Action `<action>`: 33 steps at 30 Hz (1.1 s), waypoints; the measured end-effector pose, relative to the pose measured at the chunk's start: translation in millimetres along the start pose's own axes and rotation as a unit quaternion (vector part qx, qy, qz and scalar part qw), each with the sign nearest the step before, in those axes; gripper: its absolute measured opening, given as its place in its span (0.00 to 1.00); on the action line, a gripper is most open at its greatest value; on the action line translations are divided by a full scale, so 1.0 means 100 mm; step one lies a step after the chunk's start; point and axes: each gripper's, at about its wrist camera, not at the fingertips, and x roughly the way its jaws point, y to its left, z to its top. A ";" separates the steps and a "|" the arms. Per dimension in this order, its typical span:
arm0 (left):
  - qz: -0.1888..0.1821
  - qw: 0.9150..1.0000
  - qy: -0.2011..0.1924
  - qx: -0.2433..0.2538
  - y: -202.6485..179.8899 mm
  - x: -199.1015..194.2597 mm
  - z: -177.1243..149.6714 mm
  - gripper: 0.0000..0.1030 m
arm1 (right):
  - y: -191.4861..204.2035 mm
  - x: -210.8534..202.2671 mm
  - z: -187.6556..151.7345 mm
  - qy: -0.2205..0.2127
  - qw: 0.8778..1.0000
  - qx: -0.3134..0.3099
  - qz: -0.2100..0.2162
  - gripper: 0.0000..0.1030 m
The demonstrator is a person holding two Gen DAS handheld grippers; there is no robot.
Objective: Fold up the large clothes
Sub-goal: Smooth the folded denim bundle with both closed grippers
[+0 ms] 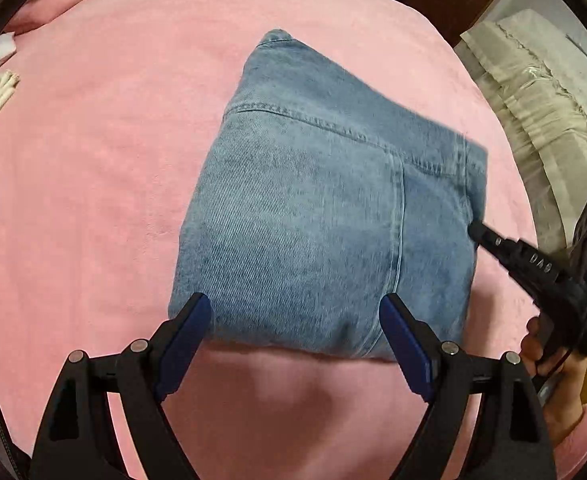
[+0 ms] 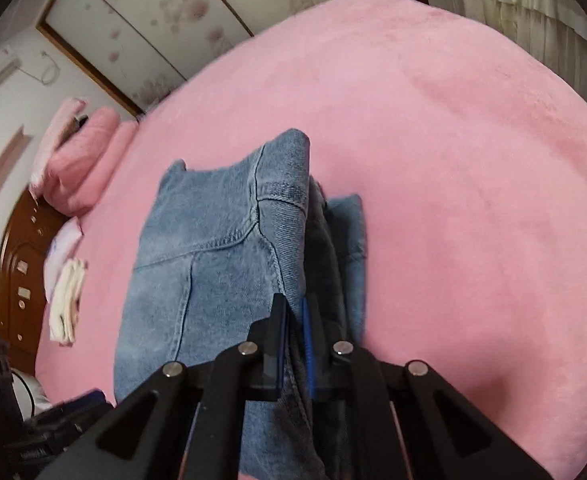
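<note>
You are close to done: the jeans already lie as a compact, stacked bundle at the centre of the left wrist frame, on the pink bed. What seems left is to settle the open side at the right of the bundle and let go; whether one more fold is wanted I cannot tell.

Your right gripper has its jaws pinched narrow on the layered edge of the jeans, low in the middle of the right wrist frame. Your left gripper hovers at the bottom of its frame with jaws wide, the bundle's near edge showing between them, holding nothing.

The jeans are light blue denim, with a stitched seam running across the top layer. The top face is smooth. In the right wrist view the layers show unevenly at the gripped side, a darker inner fold and a lower layer jutting out to the right.
</note>
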 end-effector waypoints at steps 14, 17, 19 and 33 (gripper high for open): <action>0.049 0.996 0.008 0.079 0.11 0.05 0.35 0.25 | 0.09 -0.11 0.06 -0.057 0.997 0.014 -0.051 0.00; 0.016 0.996 0.038 0.079 0.10 0.25 0.44 0.12 | 0.38 0.08 -0.04 -0.008 1.000 -0.009 0.026 0.00; 0.015 0.995 0.061 0.072 0.09 0.42 0.42 0.12 | 0.64 0.32 -0.21 0.039 0.997 -0.017 0.057 0.00; -0.035 0.995 0.090 0.025 0.40 0.52 0.10 0.01 | 0.35 0.17 -0.89 0.111 0.991 -0.048 -0.051 0.00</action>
